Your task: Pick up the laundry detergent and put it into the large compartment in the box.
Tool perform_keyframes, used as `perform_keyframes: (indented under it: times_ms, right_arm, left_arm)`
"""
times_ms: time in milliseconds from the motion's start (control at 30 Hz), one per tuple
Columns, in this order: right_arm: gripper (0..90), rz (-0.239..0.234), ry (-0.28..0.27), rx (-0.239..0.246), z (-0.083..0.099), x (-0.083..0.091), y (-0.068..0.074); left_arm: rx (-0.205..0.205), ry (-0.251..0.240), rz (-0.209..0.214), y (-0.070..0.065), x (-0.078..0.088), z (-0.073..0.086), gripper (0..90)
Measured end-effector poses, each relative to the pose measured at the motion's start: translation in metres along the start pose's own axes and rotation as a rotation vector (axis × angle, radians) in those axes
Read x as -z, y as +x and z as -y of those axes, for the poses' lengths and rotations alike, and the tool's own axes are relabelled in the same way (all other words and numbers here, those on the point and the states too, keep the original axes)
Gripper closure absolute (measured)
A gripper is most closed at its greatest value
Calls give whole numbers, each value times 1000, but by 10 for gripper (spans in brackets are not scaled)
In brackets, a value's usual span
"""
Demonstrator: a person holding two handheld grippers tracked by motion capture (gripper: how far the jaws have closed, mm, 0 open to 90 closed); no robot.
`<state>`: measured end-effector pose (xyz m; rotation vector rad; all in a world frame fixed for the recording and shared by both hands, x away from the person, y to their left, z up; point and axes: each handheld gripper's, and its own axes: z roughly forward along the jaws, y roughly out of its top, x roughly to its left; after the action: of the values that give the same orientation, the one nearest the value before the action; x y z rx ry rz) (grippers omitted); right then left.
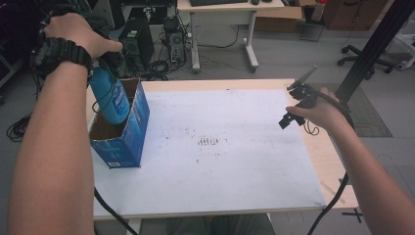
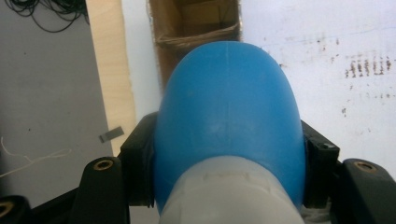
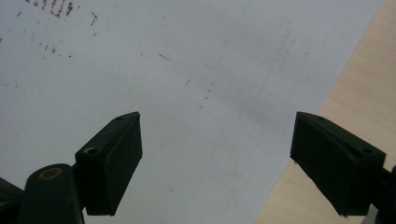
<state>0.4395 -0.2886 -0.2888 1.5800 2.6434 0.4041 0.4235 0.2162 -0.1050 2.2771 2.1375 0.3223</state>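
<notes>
The left gripper (image 2: 229, 186) has its jaws clamped on the shoulder of a blue bottle (image 1: 108, 98), hanging base-down in the mouth of an open blue carton (image 1: 128, 142) at the table's (image 1: 333, 161) left edge. Lowering looks best kept straight, the base clear of the cardboard walls. The right gripper (image 3: 215, 163), jaws wide and empty, hovers over the white sheet (image 1: 220, 147), well apart.

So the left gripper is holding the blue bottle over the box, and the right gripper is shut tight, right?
Not quite. The left gripper does hold the blue bottle over the box, but the right gripper is open; the right gripper view shows its jaws wide apart.
</notes>
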Motion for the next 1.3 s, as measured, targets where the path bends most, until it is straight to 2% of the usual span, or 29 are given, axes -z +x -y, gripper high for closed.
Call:
perform_keyframes:
  times_ms: [233,533,1300]
  right_arm:
    - [171,0,0,-3,0,0,0]
    - [171,0,-1,-4,0,2,0]
    - [171,-1,6,-10,2,-2,-3]
  left_arm:
    - [18,-2,-13,7,-1,2,377]
    - [29,-14,-6,14,-4,4,377]
    - [36,-11,-9,19,-12,2,378]
